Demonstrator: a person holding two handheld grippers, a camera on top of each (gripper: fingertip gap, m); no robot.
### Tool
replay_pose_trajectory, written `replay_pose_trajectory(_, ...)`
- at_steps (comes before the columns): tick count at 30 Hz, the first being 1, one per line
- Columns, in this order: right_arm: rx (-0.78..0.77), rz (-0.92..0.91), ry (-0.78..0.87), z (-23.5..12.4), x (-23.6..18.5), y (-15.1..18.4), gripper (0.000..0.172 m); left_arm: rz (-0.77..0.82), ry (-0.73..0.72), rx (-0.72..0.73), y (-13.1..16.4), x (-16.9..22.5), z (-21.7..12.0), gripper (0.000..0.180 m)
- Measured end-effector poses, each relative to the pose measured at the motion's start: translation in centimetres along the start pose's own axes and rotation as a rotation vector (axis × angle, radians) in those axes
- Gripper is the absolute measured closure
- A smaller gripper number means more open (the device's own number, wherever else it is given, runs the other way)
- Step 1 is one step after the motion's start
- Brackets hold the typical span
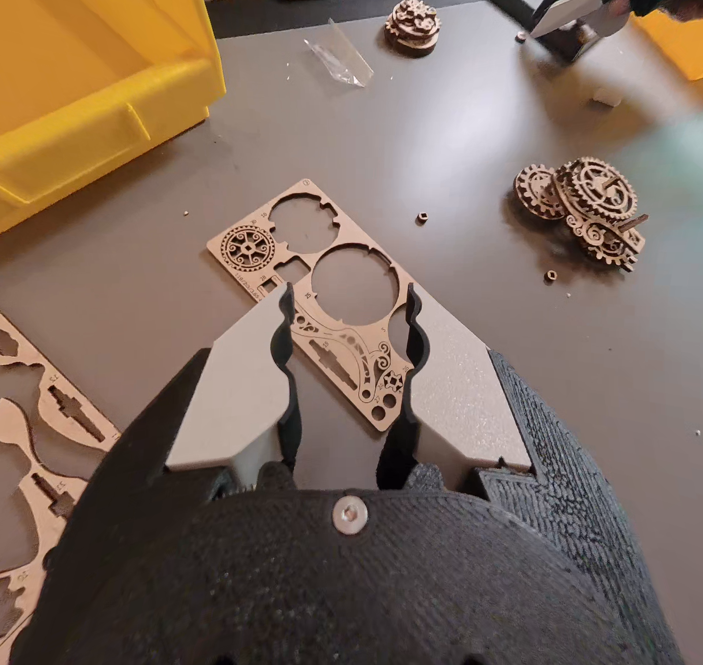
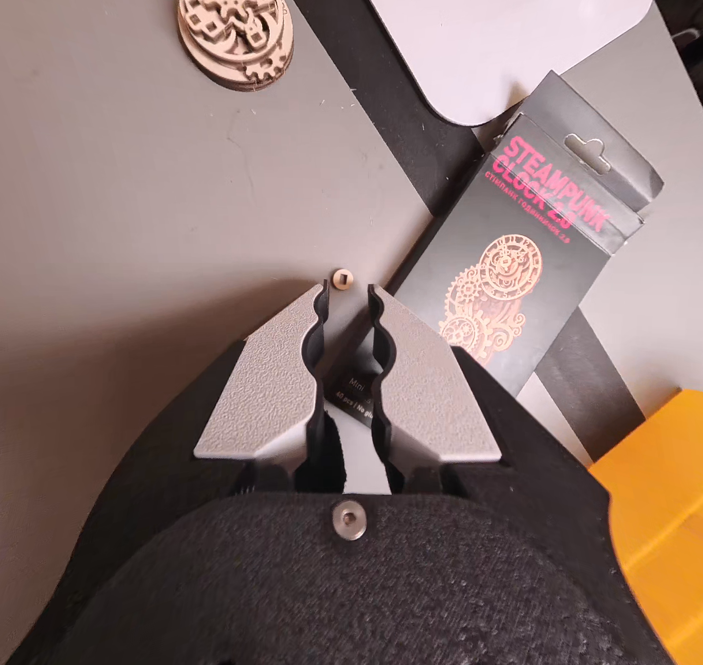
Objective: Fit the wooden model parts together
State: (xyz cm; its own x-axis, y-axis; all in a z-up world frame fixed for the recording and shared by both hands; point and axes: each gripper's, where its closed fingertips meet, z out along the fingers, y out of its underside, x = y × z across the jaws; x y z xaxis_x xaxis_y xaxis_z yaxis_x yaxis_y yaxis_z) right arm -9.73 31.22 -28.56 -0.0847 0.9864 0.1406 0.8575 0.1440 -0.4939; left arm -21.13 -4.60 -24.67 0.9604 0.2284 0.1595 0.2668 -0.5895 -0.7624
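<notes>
While our left gripper [image 1: 348,293] hovers wide open over the wooden sheet [image 1: 334,304], bare grey table [image 1: 475,323] lies around; our narrowly open, unladen right gripper [image 2: 347,289] faces a small washer [image 2: 342,278] beside the printed black box [image 2: 532,266].

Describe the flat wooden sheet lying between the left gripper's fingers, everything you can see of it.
The wooden sheet is a thin, pale, laser-cut rectangle lying flat and skewed on the grey table. Two large round holes show where parts were removed. A gear remains at its far left corner, and a scrolled curved piece and a small star remain near the close end. The left gripper hangs open over it, pads not pressing it.
</notes>
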Motion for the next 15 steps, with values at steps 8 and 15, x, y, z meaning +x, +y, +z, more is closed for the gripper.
replay_pose_trajectory(8,-0.116,0.053,-0.085,0.8,-0.2,0.0,0.15,0.101,0.242,0.049,-1.5,7.1,1.8,0.12)
replay_pose_trajectory(15,-0.191,0.006,-0.133,1.0,-1.0,0.2,0.159,0.206,0.378,0.0,-1.4,13.6,4.0,0.12)
